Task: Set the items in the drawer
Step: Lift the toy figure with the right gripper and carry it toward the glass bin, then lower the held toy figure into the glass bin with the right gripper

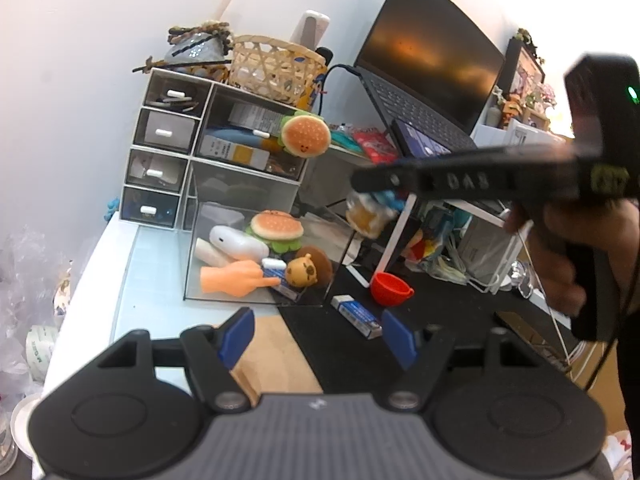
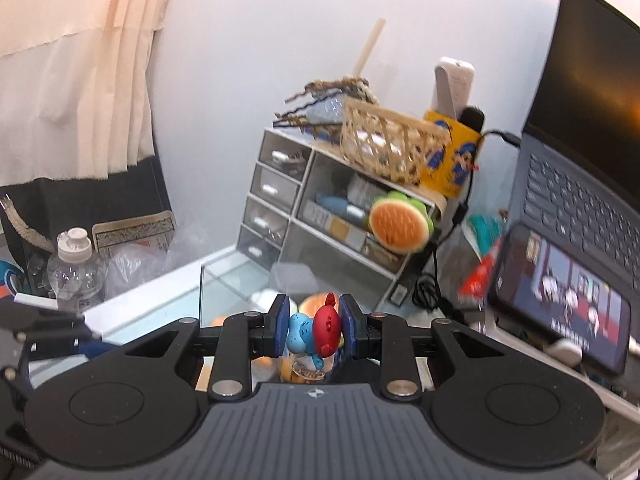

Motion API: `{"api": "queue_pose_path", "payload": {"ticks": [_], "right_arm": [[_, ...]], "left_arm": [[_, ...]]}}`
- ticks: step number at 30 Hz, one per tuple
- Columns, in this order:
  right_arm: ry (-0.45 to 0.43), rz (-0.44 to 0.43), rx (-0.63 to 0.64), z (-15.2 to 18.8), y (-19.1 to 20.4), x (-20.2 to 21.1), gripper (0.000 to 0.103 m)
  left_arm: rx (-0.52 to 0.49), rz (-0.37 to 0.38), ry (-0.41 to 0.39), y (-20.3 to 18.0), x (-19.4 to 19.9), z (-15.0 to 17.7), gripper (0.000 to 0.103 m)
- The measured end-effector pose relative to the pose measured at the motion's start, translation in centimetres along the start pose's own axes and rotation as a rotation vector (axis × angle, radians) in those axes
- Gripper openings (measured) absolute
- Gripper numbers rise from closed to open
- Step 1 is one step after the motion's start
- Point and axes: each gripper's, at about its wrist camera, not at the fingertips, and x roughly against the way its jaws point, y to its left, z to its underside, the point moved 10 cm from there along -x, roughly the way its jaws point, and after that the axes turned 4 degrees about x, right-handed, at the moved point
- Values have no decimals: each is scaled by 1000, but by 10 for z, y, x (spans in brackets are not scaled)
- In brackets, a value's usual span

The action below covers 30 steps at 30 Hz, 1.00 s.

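A clear drawer is pulled out of the white organizer. In it lie a burger toy, a white case, an orange hand toy, a lion plush and an eraser. My left gripper is open and holds nothing, low in front of the drawer. My right gripper is shut on a blue and red figure with a clear base, over the drawer's right side. In the left wrist view this figure hangs above the drawer's right wall.
A second eraser and a red cup lie on the black mat right of the drawer. Another burger plush hangs at the organizer's front. A basket sits on top. A laptop, a phone and a water bottle stand around.
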Motion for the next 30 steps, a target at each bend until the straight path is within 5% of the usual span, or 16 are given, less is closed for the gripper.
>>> {"api": "queue_pose_path", "payload": {"ticks": [11,30], "right_arm": [[-4,-17,1,-23,-1,-41,30],[160,-117,-133,14,-2,-105,30]], "left_arm": [[6,2,-18,4,-4,-5,73],[58,12,-16,17,-3,-3,74]]}}
